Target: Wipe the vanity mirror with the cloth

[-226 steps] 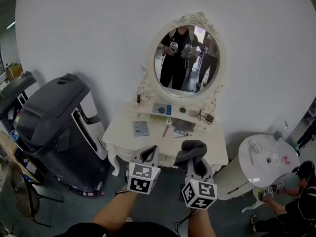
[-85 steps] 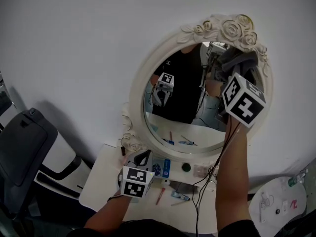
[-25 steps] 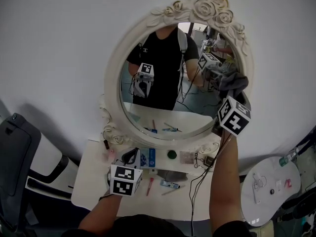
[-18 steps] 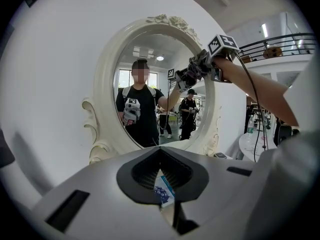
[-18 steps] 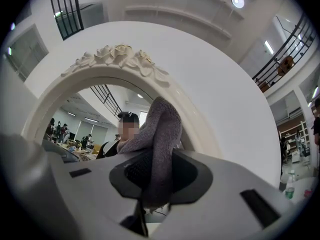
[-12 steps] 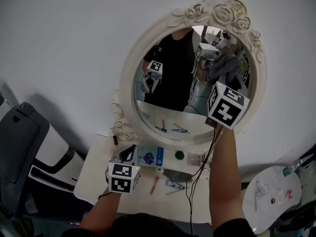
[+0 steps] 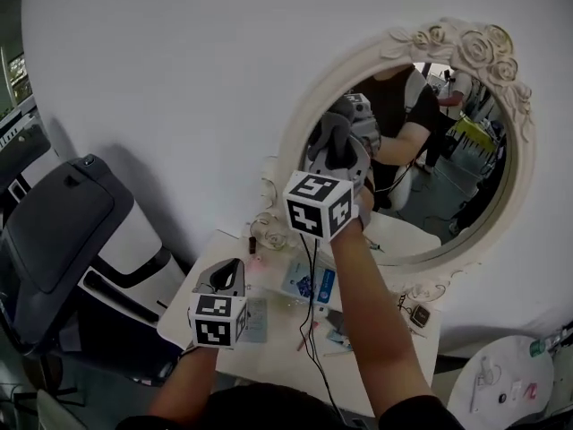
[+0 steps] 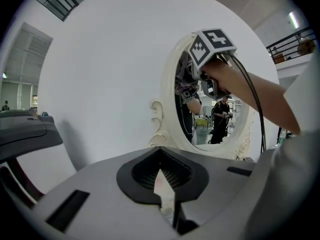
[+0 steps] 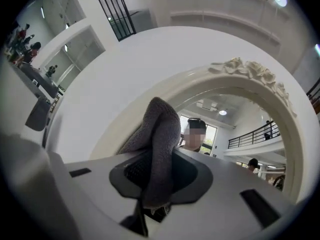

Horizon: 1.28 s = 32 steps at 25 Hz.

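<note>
- Two grippers in play, only one working: right gripper (image 7: 335, 150) has its jaws clamped on the grey cloth (image 9: 159, 144), which is bunched up & sticks out past the tips.
- Cloth sits at the left side of the vanity mirror (image 7: 430, 186), just inside the ornate frame (image 7: 466, 47). Its reflection meets it, so it's prob. touching the glass, but exact contact is hard to confirm.
- Left gripper (image 7: 226, 276) is low over the vanity table (image 7: 269, 352), jaws together w/ nothing btwn them. It has no part in the wipe.
- Progress (my read): cloth pickup is done & the cloth is at the glass, so the wipe looks under way, not finished.
- Neither view shows streaks, smears or wet marks, so can't tell which areas are done.
- Prob. left: centre, right side & bottom of the glass, all well apart from where the cloth is now.
- Small items lie on the tabletop below the mirror. They're not in the cloth's way at this height, but may matter for the low passes.
</note>
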Motion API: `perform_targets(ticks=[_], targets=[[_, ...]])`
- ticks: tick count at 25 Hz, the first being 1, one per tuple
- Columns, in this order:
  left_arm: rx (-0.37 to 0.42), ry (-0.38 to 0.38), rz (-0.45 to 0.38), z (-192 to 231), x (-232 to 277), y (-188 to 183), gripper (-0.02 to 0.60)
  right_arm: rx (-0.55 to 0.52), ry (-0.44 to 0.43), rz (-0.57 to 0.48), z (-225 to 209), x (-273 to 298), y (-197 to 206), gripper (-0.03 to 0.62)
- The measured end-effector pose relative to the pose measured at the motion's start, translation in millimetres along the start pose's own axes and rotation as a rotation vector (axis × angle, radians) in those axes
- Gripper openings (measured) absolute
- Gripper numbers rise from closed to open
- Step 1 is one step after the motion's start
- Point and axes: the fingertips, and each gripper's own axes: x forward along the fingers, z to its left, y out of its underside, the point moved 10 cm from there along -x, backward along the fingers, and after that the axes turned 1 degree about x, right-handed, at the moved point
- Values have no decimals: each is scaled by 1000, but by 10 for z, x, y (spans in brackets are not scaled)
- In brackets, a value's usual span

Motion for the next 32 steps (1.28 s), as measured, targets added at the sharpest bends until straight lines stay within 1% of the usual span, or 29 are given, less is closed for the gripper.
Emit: perform_targets(ticks=[3,6,8,11,13,16,19,22,26,30,32], targets=[[-12,-32,10,119,-64,40,0,2,-24,5,139,22,43,83],[-16,-28,20,115,-56,57,0,22,-39,16,60,8,63,83],[-7,-4,20,48,-19,38,0,37,-34,27,-61,-19,99,83],[16,49,20,-103,72,11,0,47,-3,32,-331,-103,206,83],[29,88,25,-219,151,-1,0,61,23,39,-574,-170,282,84],[49,146,34,-424,273,-24,0,123,55,56,-1031,-278,367,87],[73,203,35,-631,374,-57,0,176,107,71,-1497,-379,453,88],[94,255,38,-814,449,-73,0,189,191,94,-1929,-480,621,87],[122,311,41,-1005,503,-76,0,222,302,168,-2402,-660,972,87],[140,345,48,-1112,535,-68,0,231,403,277,-2682,-817,1426,86],[149,357,51,-1152,538,-68,0,240,422,334,-2713,-877,1649,84]])
